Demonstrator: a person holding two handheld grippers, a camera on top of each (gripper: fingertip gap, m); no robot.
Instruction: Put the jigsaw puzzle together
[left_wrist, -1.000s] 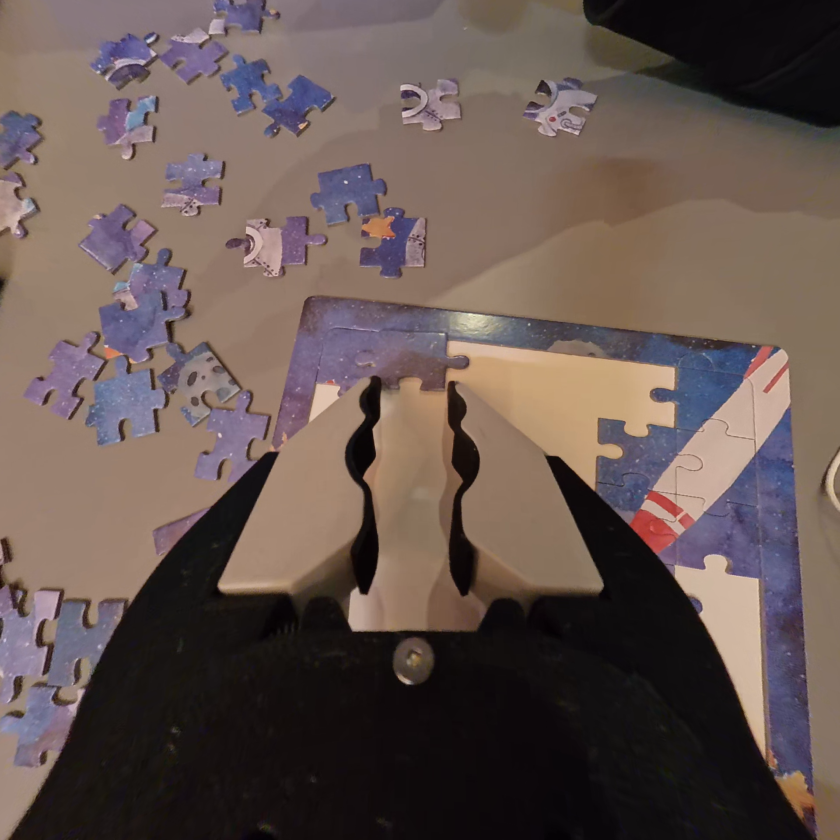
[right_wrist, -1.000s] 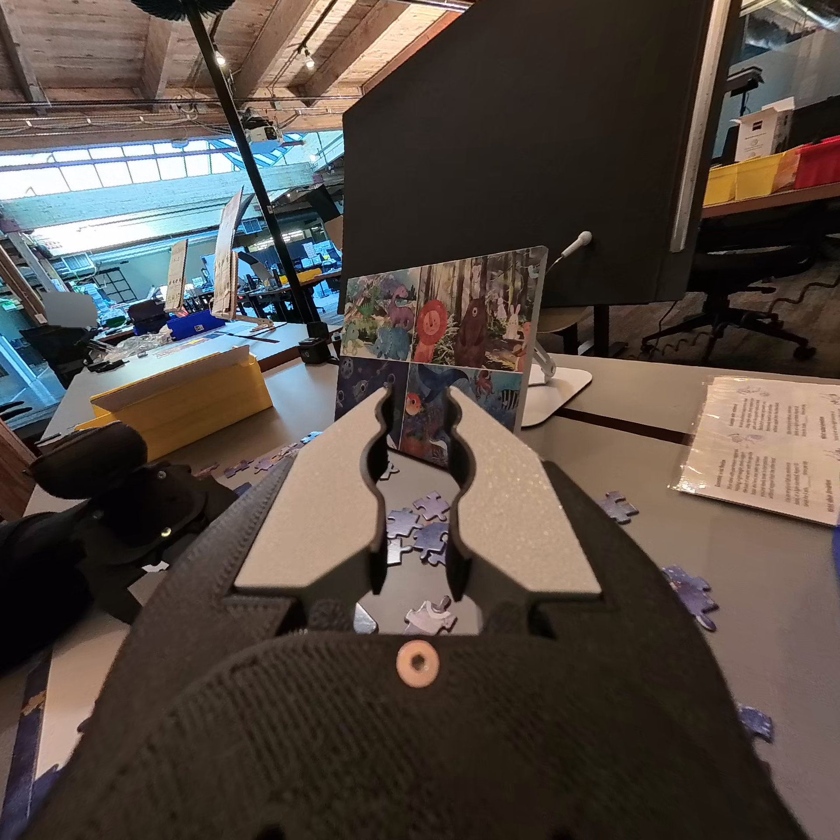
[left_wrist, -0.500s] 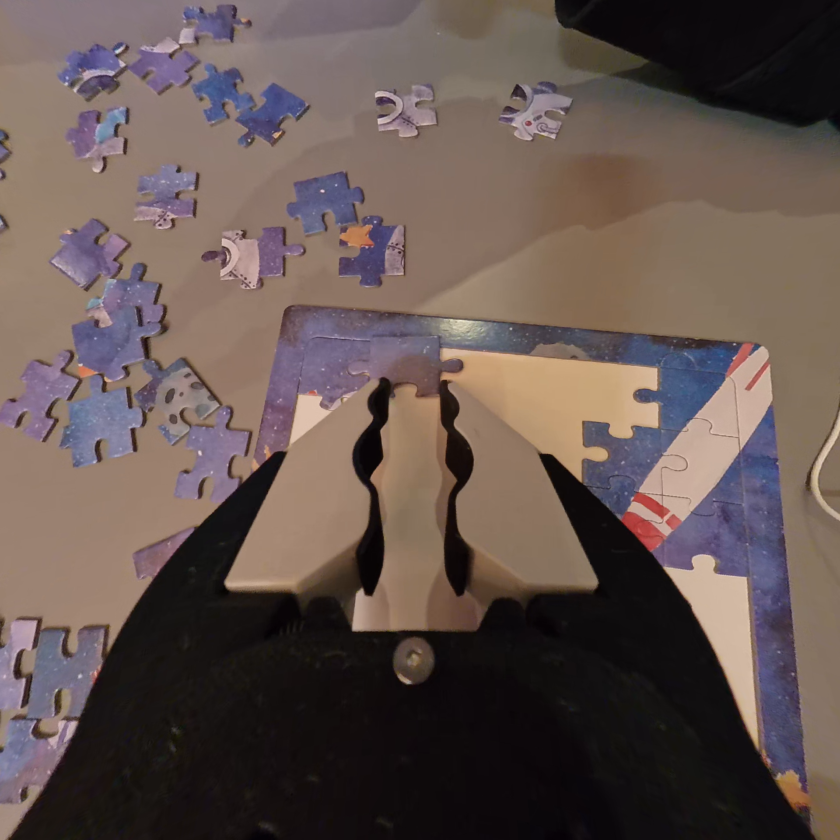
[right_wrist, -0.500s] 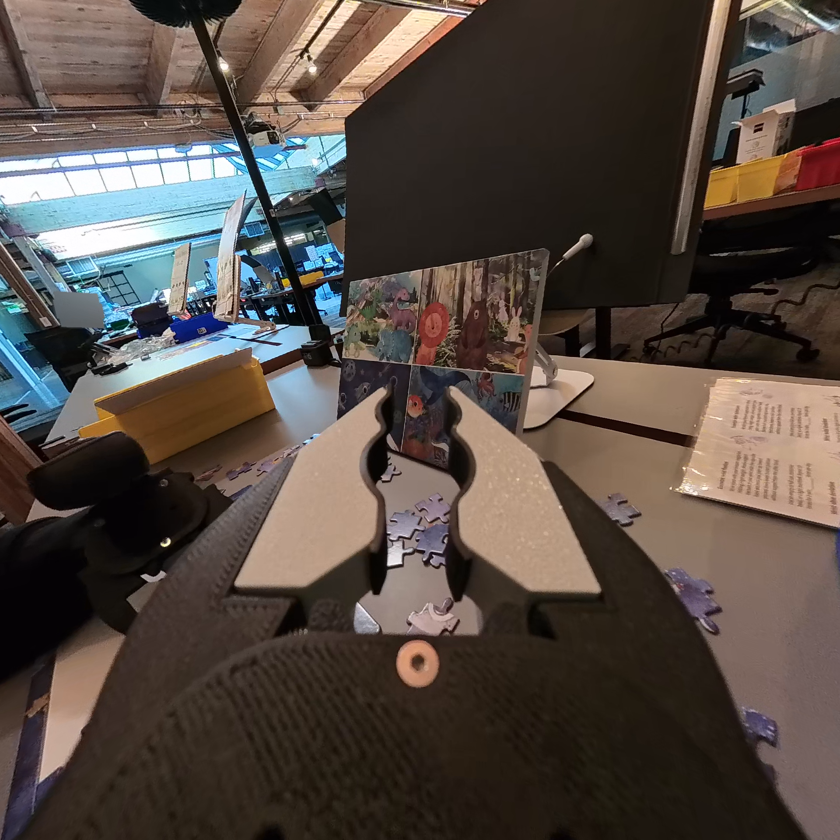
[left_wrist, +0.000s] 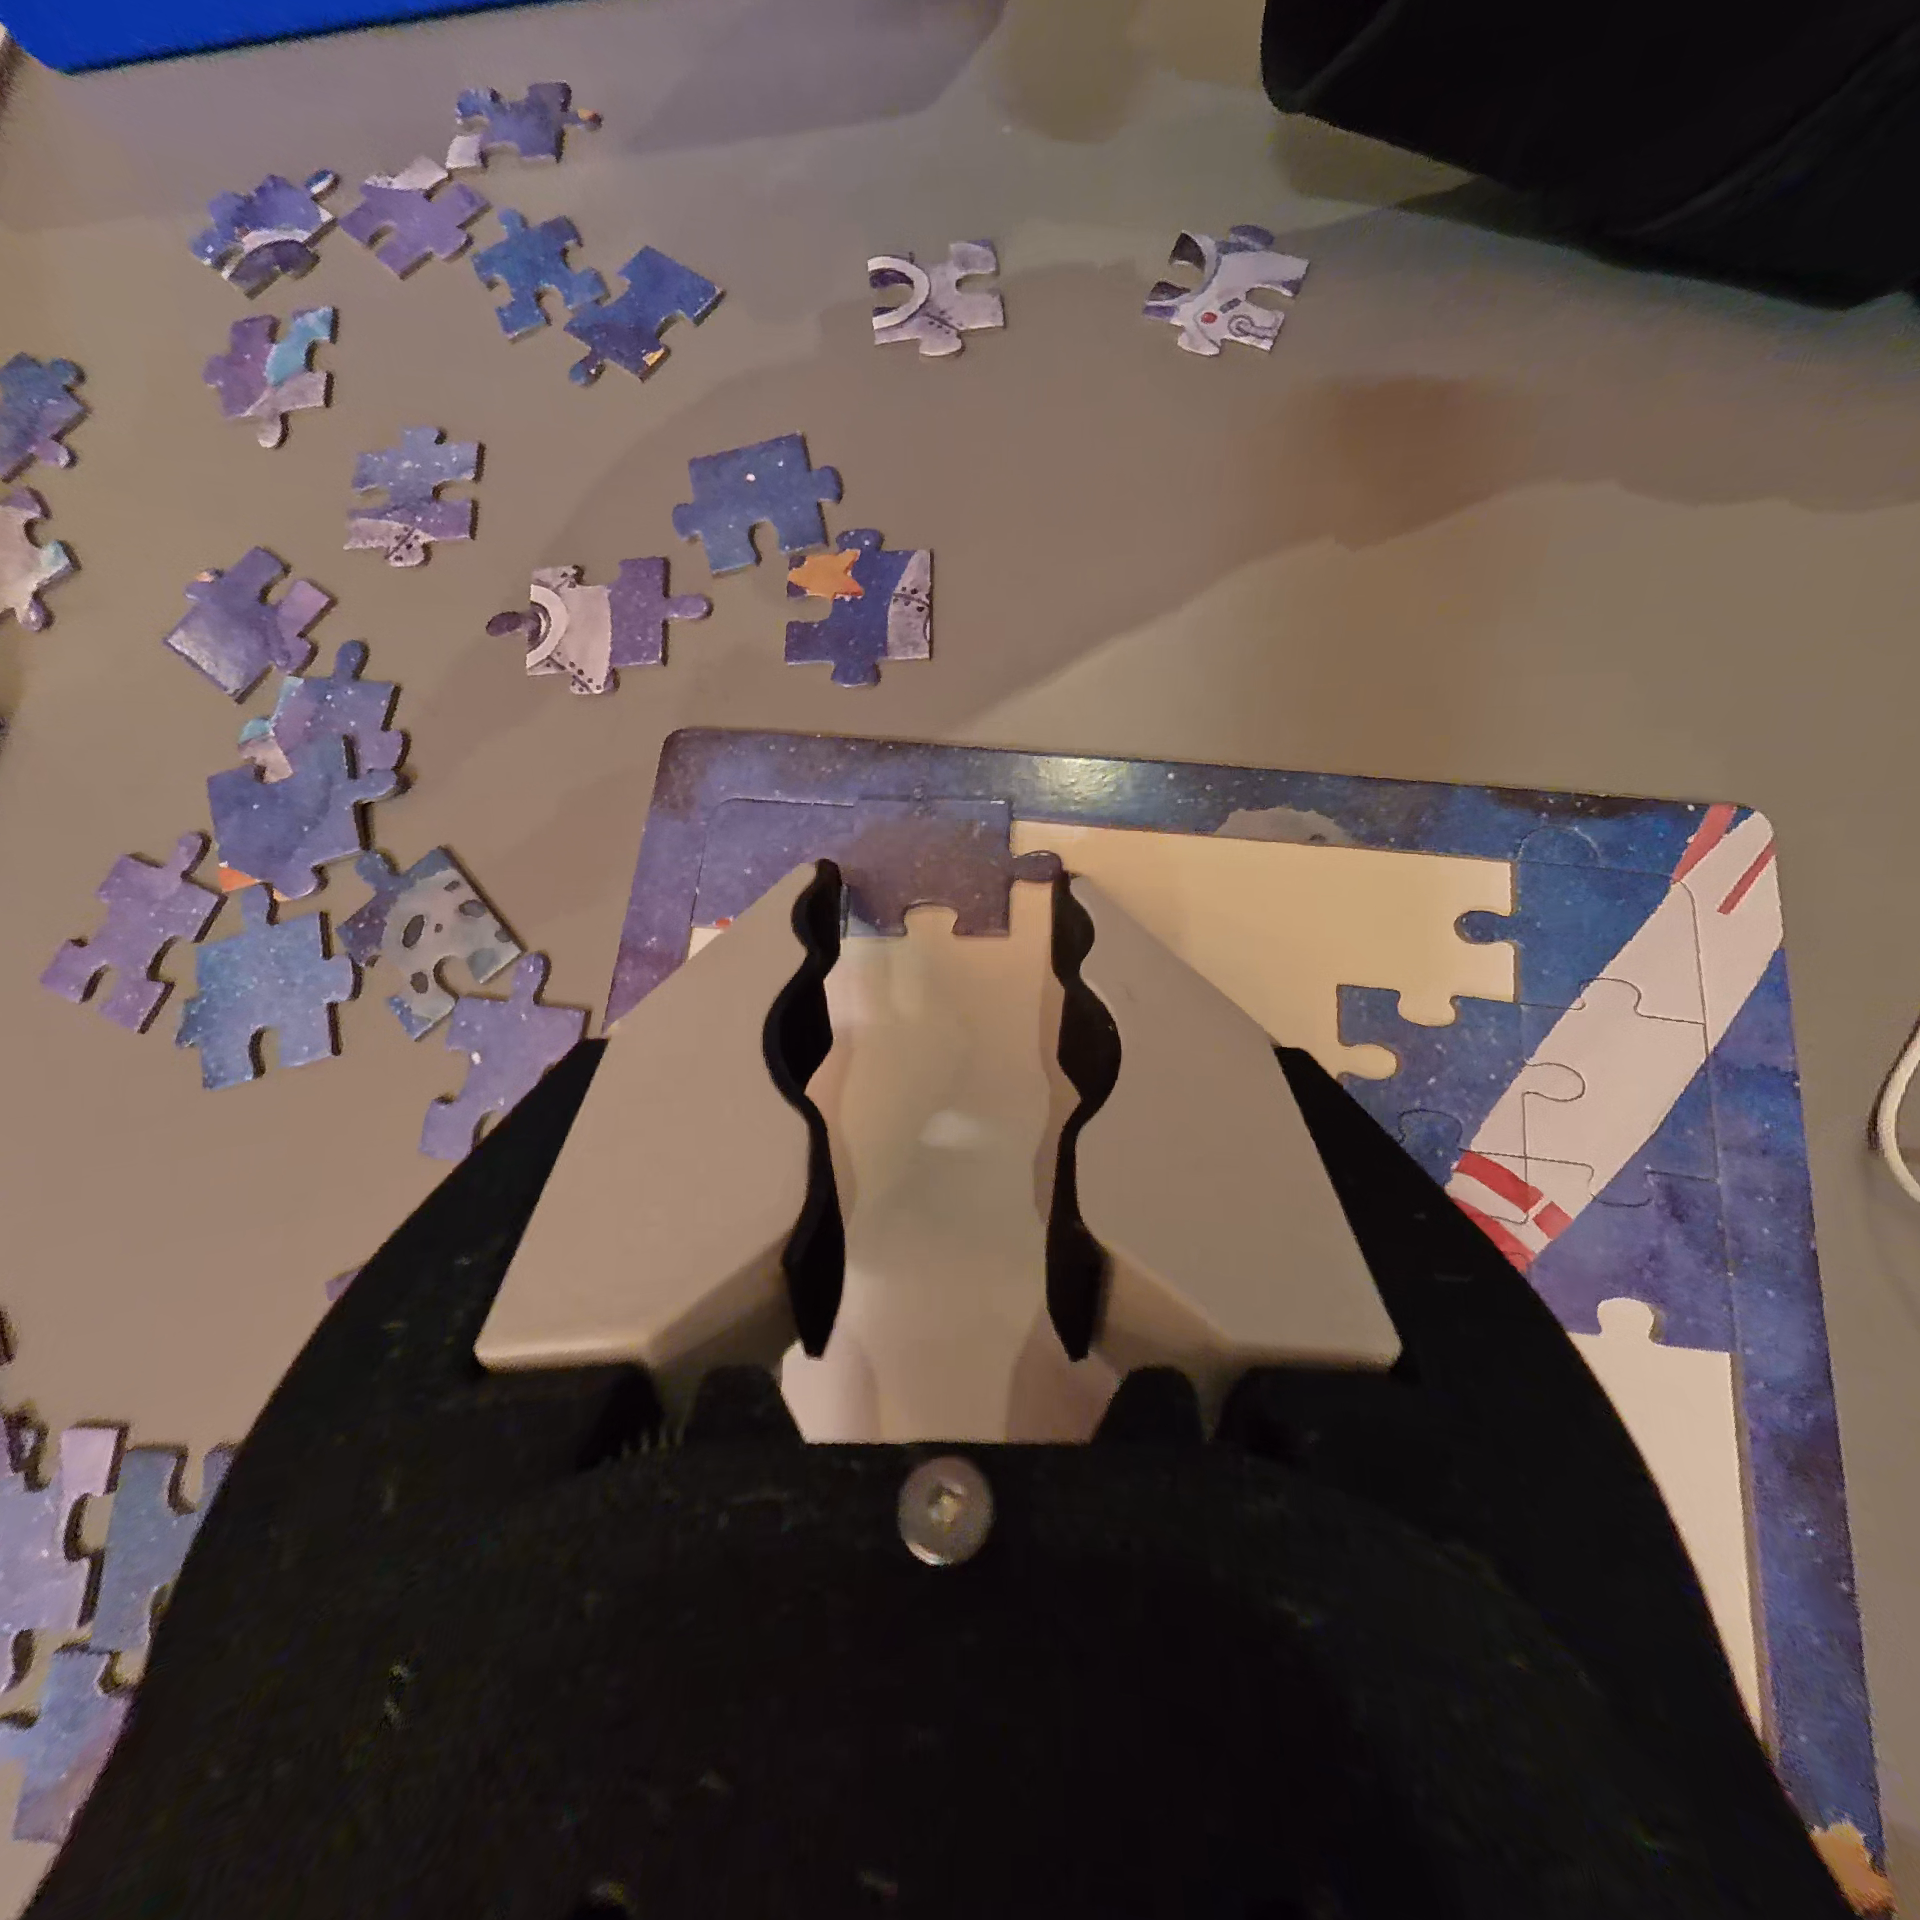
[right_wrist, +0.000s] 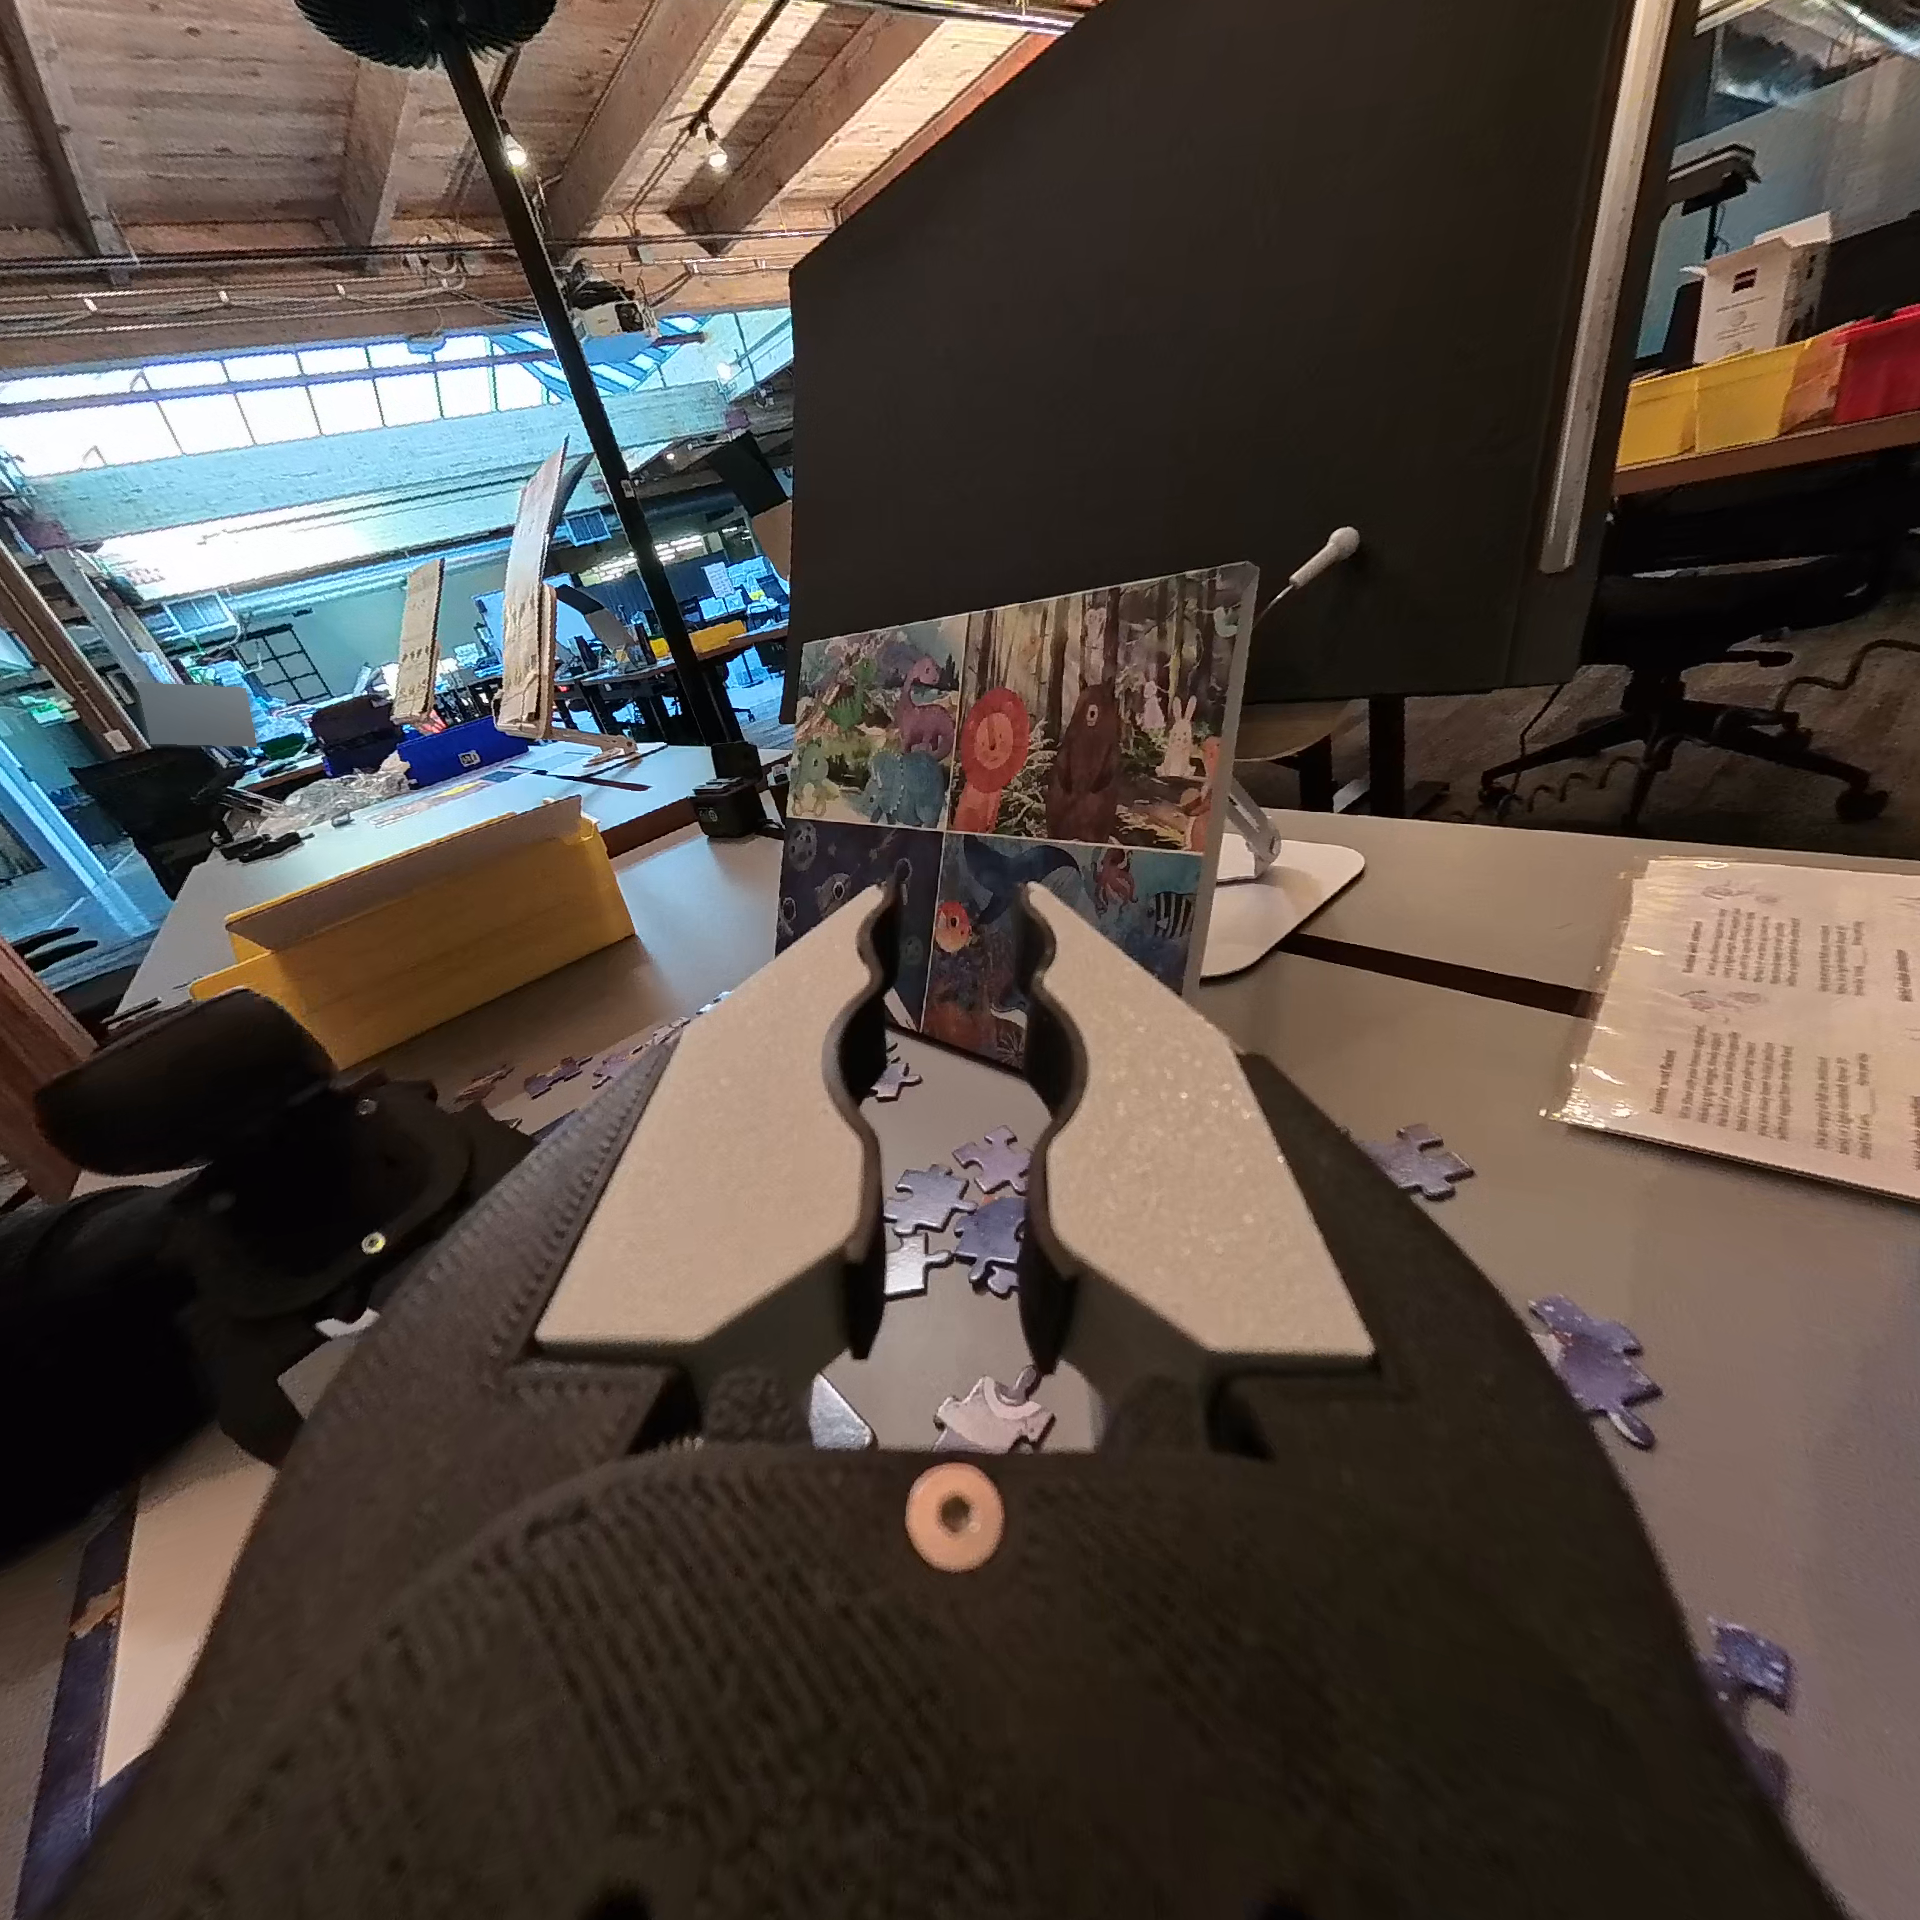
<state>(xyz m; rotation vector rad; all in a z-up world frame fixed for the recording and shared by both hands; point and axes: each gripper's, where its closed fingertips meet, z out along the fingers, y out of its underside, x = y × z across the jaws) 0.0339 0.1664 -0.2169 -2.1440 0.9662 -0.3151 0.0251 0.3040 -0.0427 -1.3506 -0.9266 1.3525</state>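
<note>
Two grippers showed, one per view. In the left wrist view, the left gripper hung over the puzzle tray, which filled the lower right of the frame. Its jaws stood apart, and the purple piece lay flat in the tray's top row between the fingertips; whether either pad touched it could not be told, and nothing was lifted. By the look of it, that piece already sat in its slot beside the corner piece. A block of rocket pieces filled the tray's right side, while the cream middle and lower part remained bare, so most of the puzzle was still unbuilt. Beyond the tray, toward the upper left, loose pieces lay scattered on the grey table, some overlapping. A white cable curved in at the right edge.

In the right wrist view, the right gripper was held above the table with a narrow gap between its fingers and nothing in it. Past it lay a few loose pieces, then an upright picture board at centre, a yellow box at left and a printed sheet at right.
</note>
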